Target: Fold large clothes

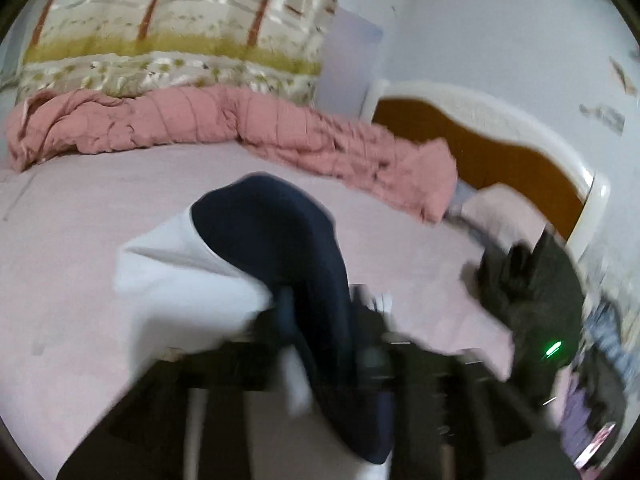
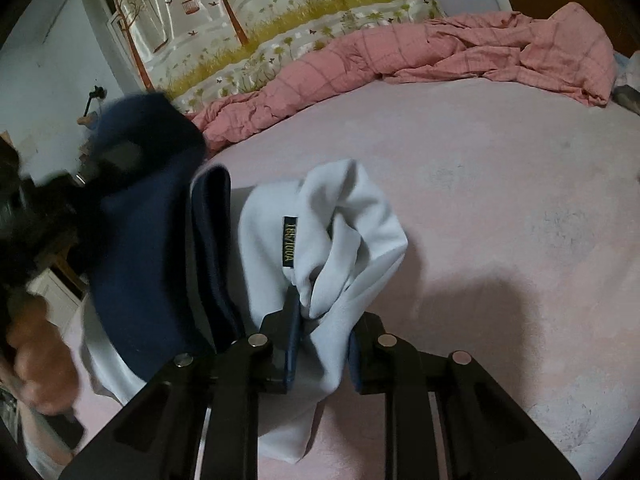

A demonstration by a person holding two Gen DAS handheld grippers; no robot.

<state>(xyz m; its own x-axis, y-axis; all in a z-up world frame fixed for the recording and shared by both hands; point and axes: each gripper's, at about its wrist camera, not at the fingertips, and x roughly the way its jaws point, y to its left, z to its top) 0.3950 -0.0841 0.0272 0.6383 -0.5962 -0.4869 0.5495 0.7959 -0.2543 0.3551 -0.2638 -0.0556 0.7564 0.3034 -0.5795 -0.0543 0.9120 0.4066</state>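
A large garment, white (image 1: 188, 276) with navy parts (image 1: 280, 232), hangs bunched over the pink bed sheet (image 1: 80, 208). My left gripper (image 1: 320, 320) is shut on its navy part; the view is blurred. In the right wrist view my right gripper (image 2: 320, 344) is shut on the white fabric (image 2: 352, 240) near the neck label (image 2: 289, 242). The navy part (image 2: 152, 240) hangs to the left, and the left gripper (image 2: 36, 208) shows there as a dark blur. The right gripper shows in the left wrist view (image 1: 532, 292) at the right.
A crumpled pink checked quilt (image 2: 460, 52) lies along the far side of the bed. A tree-patterned curtain (image 2: 260, 8) hangs behind it. A headboard, white-framed with an orange panel (image 1: 480, 148), stands at the right. A person's hand (image 2: 36, 360) is at the lower left.
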